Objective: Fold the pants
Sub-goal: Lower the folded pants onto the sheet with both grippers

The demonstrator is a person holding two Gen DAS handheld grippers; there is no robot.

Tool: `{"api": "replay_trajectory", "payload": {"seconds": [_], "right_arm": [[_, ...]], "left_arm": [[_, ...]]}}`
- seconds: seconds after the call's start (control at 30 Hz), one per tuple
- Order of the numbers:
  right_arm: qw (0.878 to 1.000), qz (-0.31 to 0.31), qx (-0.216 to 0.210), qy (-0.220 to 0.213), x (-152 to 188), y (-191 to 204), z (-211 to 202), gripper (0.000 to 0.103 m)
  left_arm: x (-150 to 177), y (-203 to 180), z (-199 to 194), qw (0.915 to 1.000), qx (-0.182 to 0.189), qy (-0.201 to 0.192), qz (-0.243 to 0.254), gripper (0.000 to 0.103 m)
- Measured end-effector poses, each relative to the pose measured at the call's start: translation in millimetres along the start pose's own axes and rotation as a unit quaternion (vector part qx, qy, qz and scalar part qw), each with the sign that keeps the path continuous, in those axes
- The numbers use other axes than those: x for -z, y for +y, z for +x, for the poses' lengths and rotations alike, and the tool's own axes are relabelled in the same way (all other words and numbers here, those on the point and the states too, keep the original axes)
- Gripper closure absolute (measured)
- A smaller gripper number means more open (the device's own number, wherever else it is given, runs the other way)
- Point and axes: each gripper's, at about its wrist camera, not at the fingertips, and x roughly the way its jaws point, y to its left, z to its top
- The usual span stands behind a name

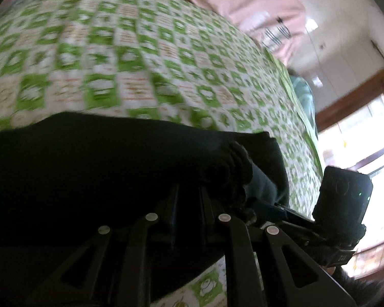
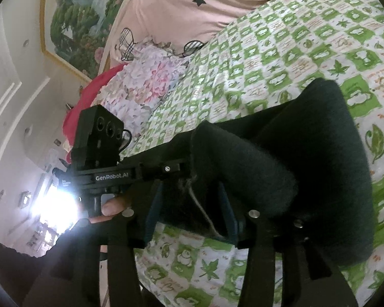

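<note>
Dark pants (image 2: pixel 307 153) bunch between both grippers' closed jaws, over the bedsheet (image 2: pixel 281 41).

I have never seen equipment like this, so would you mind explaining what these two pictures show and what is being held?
There is no robot here: a person holds a two-finger gripper in each hand, and a fisheye camera on each looks forward along its fingers. One picture comes from the left gripper, the other from the right gripper. Each view also shows the other gripper beside it. The surface is a bed with a green and white checked sheet; a pink quilt and a floral pillow lie at its far end. Both grippers are shut on the dark pants, bunched cloth between the fingers, apparently partway through a fold.
</note>
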Motion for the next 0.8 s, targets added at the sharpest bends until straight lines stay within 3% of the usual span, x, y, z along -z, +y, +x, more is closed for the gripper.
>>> {"api": "replay_trajectory", "payload": {"seconds": [0.33,0.53,0.63,0.8], "right_arm": [[0.999,-0.035,-0.02,0.019,-3.2,29.8,11.0,0.056],[0.998,-0.056,-0.026,0.029,-9.4,45.3,21.1,0.055],[0.997,-0.069,-0.028,0.038,-11.9,54.0,28.8,0.052],[0.994,-0.094,-0.031,0.049,-16.3,70.2,43.7,0.048]], "left_arm": [[38.8,26.7,-53.1,0.995,-0.049,-0.06,-0.064,0.08],[57.3,39.4,-81.4,0.9885,-0.058,-0.092,-0.104,0.075],[68.1,47.1,-101.7,0.9796,-0.086,-0.123,-0.134,0.061],[92.3,65.4,-133.8,0.9605,-0.105,-0.173,-0.191,0.061]]}}
